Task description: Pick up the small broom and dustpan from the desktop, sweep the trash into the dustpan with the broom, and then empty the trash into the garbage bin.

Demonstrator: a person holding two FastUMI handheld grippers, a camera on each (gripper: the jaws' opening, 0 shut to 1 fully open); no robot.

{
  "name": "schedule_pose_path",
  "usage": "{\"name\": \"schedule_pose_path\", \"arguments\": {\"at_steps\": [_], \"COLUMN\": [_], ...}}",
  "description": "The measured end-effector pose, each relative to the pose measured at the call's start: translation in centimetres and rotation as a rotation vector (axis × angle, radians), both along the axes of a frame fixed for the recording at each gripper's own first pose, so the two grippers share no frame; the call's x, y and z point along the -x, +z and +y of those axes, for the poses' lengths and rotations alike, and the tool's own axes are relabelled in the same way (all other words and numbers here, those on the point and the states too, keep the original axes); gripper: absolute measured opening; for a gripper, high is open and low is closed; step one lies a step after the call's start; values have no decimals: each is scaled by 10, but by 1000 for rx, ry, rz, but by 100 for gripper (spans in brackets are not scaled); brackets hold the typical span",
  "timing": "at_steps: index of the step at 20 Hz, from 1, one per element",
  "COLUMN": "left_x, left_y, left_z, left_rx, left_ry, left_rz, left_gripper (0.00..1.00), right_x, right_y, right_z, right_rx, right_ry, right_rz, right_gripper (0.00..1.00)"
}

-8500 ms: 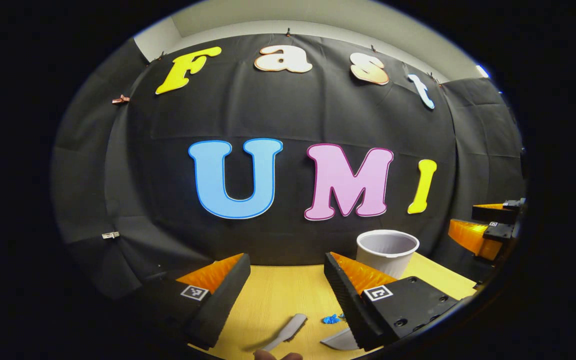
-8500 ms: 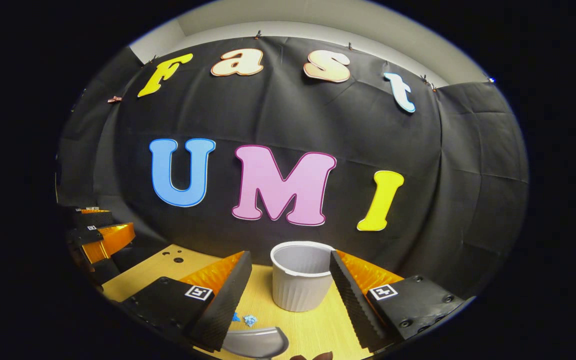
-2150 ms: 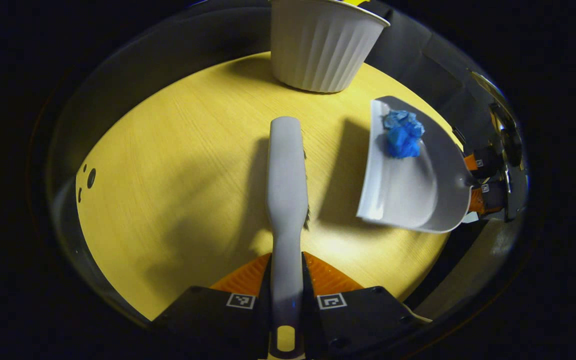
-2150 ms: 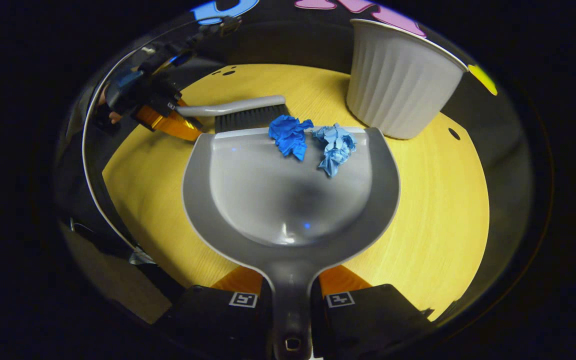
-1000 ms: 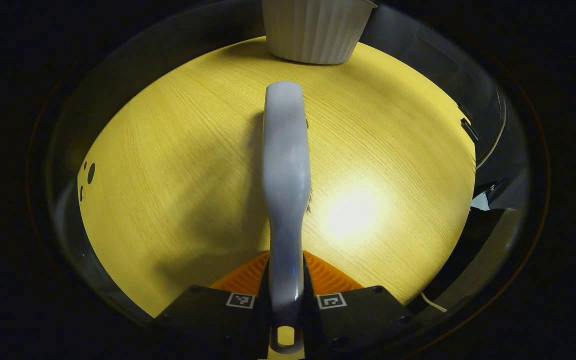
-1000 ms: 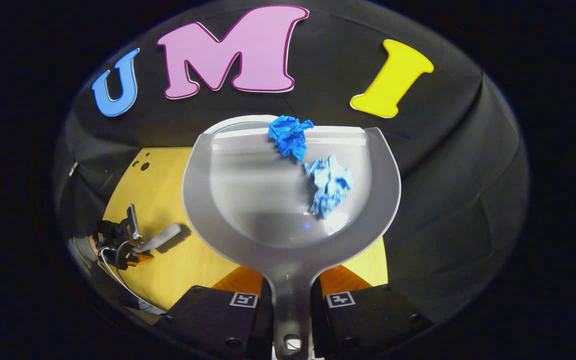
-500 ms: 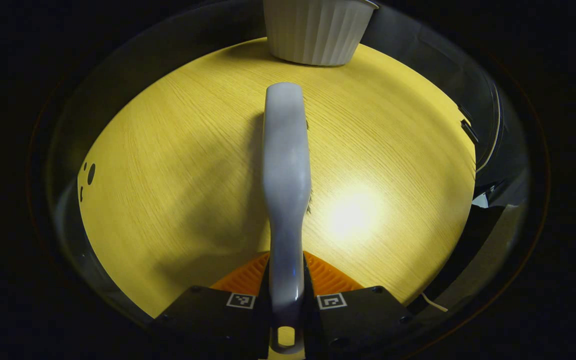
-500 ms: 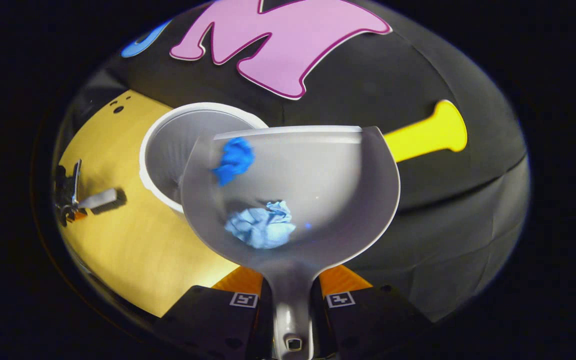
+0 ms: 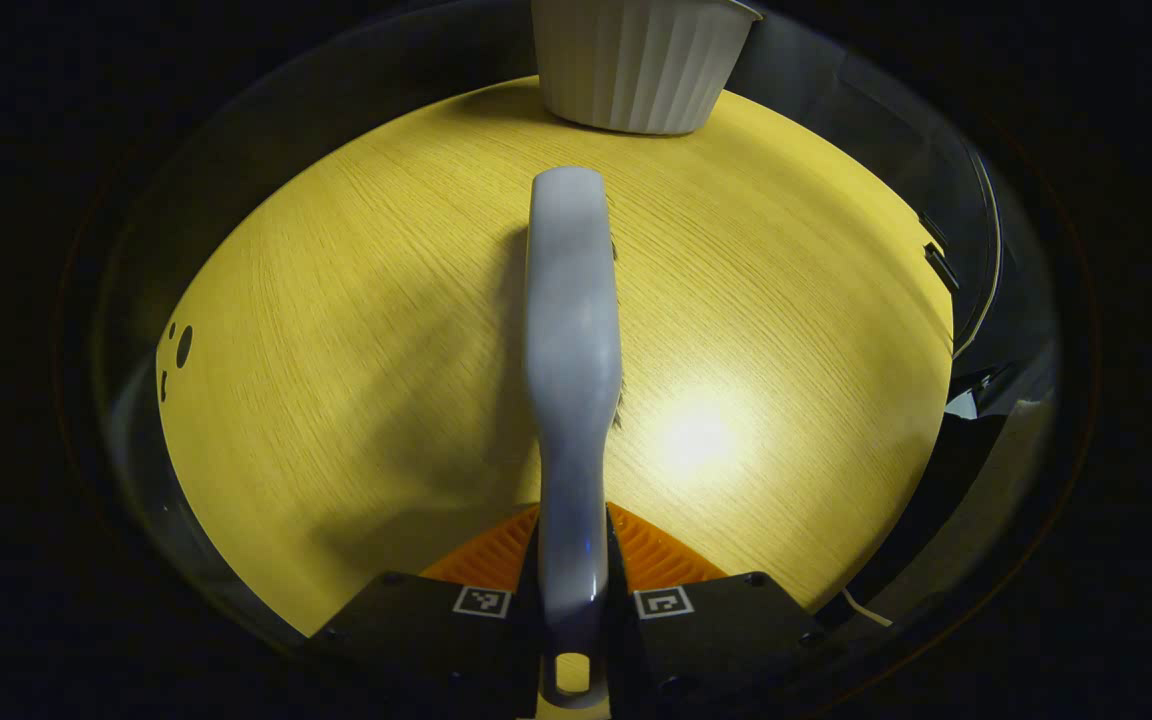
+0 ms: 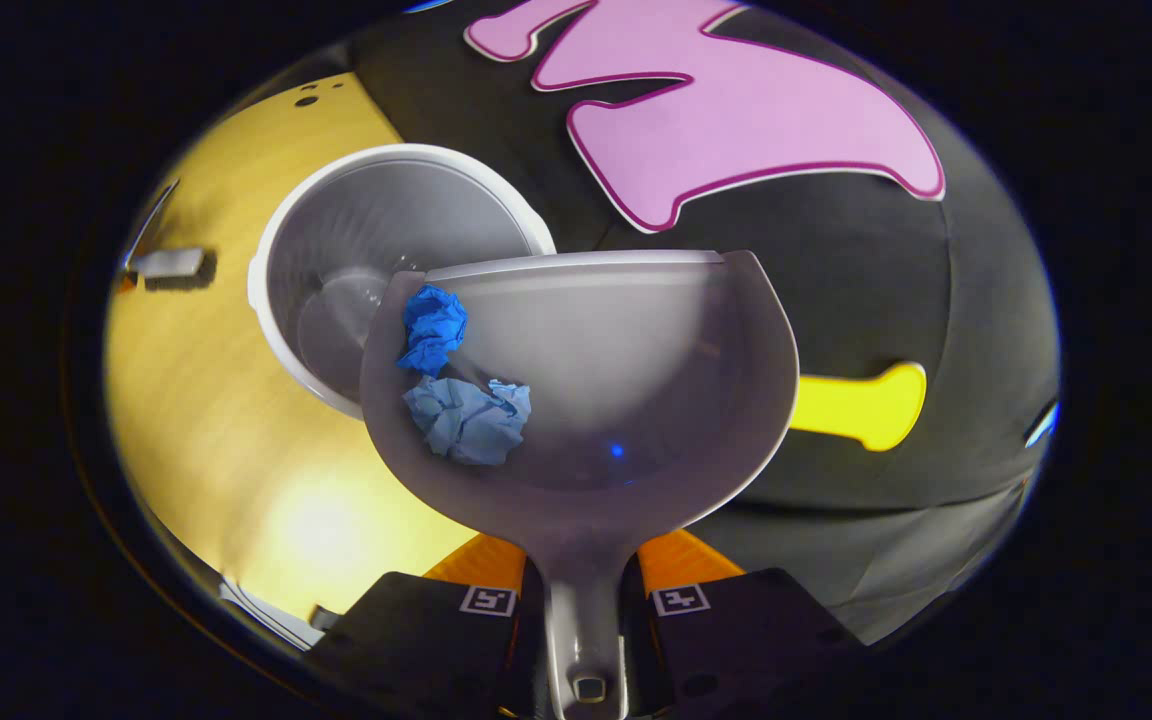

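Yellow wood of the desktop (image 9: 336,330) lay under my left claw (image 9: 573,535), bare of any trash, and that view had hardly altered over the last second: I kept the claw clamped on the pale grey handle of the broom (image 9: 572,330), which stretched out over the wood toward the white ribbed garbage bin (image 9: 641,60) at the far edge.

The change was all on my right side. I had rolled the grey dustpan (image 10: 626,400) further to one side than half a second before, so that in the right gripper view the bin (image 10: 376,250) now showed its open mouth just behind and below the pan's low edge. My right claw (image 10: 586,575) was closed tight on the dustpan's handle.

Inside the pan the two wads had slid together against that low side: the pale blue paper ball (image 10: 468,422) rested by the wall and the darker blue one (image 10: 433,328) sat at the rim, nearest the bin.

I judged the sweeping done and the emptying nearly so; neither wad had dropped yet. A little more tilt should have tipped them in, though the rim seemed barely over the mouth, so one might have missed.
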State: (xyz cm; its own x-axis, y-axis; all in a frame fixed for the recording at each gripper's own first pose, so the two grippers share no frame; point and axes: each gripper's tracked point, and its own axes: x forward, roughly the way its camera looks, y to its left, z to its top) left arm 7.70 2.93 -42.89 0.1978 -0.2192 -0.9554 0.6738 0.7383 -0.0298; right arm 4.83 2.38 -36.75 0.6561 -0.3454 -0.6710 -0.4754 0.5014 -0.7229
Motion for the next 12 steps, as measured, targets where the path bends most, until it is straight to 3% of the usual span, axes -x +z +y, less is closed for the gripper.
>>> {"name": "schedule_pose_path", "arguments": {"at_steps": [6,12], "left_x": [-1,-1], "left_y": [1,2], "left_z": [1,1], "left_rx": [-4,-2], "left_ry": [1,9], "left_rz": [1,0], "left_gripper": [34,34], "right_x": [-12,-14], "right_y": [12,16], "right_z": [2,-1], "right_rx": [149,223], "right_ry": [102,155], "right_rz": [12,30], "right_gripper": [34,34]}}
